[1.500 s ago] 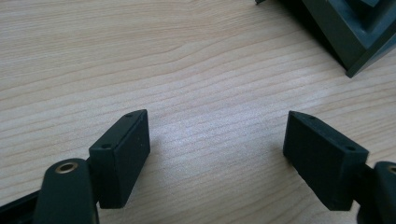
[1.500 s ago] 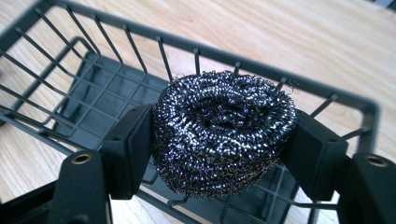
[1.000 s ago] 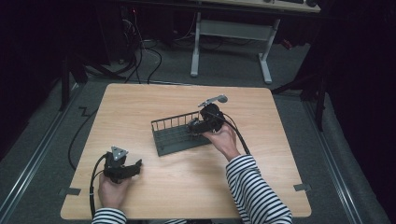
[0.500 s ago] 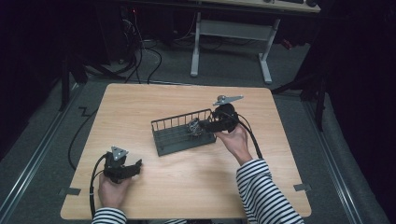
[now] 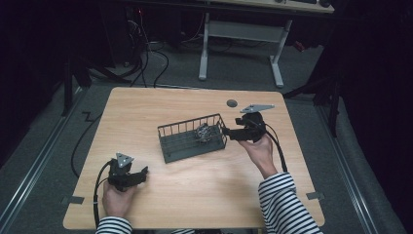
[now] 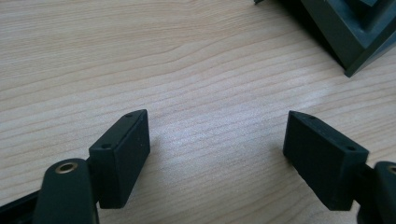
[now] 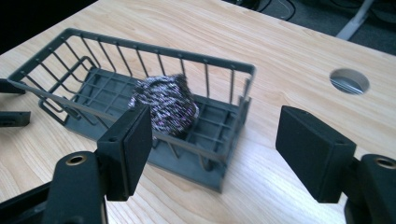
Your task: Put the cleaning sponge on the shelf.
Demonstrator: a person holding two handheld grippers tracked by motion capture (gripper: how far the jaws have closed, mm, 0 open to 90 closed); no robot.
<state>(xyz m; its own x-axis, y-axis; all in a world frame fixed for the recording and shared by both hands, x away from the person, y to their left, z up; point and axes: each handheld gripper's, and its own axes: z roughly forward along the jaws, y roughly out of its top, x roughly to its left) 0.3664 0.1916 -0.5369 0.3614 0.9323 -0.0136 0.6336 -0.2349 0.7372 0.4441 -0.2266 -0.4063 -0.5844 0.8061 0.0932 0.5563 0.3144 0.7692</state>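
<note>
Nearby, table hole (image 7: 349, 80), basket wall (image 7: 205, 81) fronting scrubber (image 7: 166, 106), prob. steel

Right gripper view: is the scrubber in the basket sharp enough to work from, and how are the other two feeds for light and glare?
Right gripper view: the speckled metallic scouring ball in the dark wire basket is slightly soft but readable, evenly lit. Left gripper view: a pale sheen on the light wooden table between the jaws, basket corner blurred. High view: table well lit, surroundings near black, fine detail coarse.
</note>
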